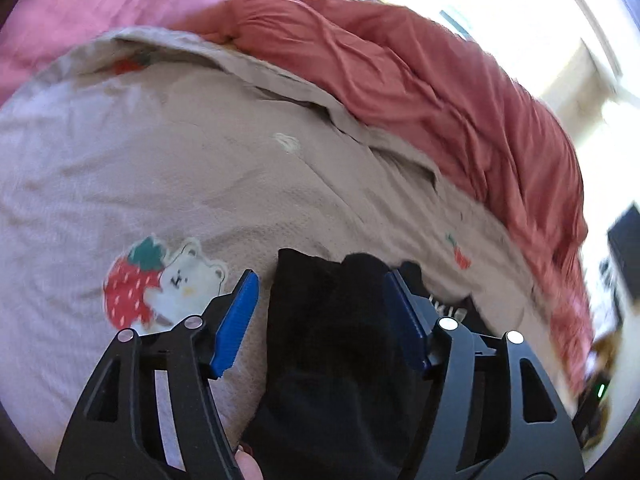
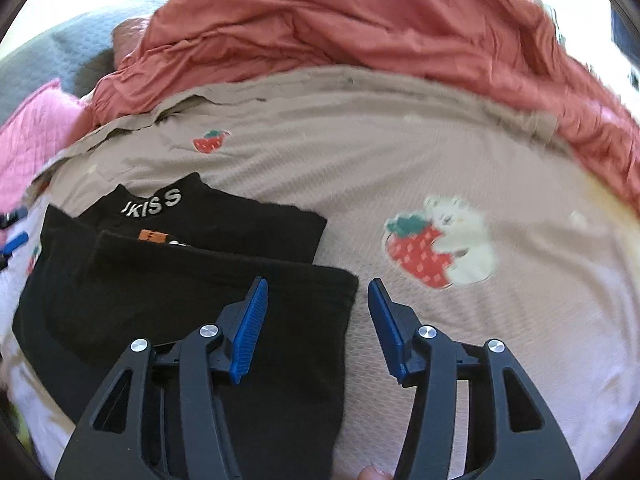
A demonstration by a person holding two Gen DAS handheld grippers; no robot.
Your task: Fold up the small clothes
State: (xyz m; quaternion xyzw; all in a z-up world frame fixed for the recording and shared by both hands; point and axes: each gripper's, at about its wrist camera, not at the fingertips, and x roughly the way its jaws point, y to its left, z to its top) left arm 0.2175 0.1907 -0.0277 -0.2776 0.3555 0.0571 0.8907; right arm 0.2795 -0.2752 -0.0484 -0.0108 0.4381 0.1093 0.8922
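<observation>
A small black garment lies folded on the bed, its collar lettered "KISS" pointing away, and an orange label peeks out below the collar. My right gripper stands open over the garment's right folded edge. Its left pad is above the cloth and its right pad above the bed cover. In the left wrist view the black garment bunches up between the spread jaws of my open left gripper. The left blue pad stands clear of the cloth.
The beige bed cover has strawberry-and-bear prints. A rumpled coral duvet is heaped along the far side. A pink quilt and a grey blanket lie at the left. Bright windows are beyond.
</observation>
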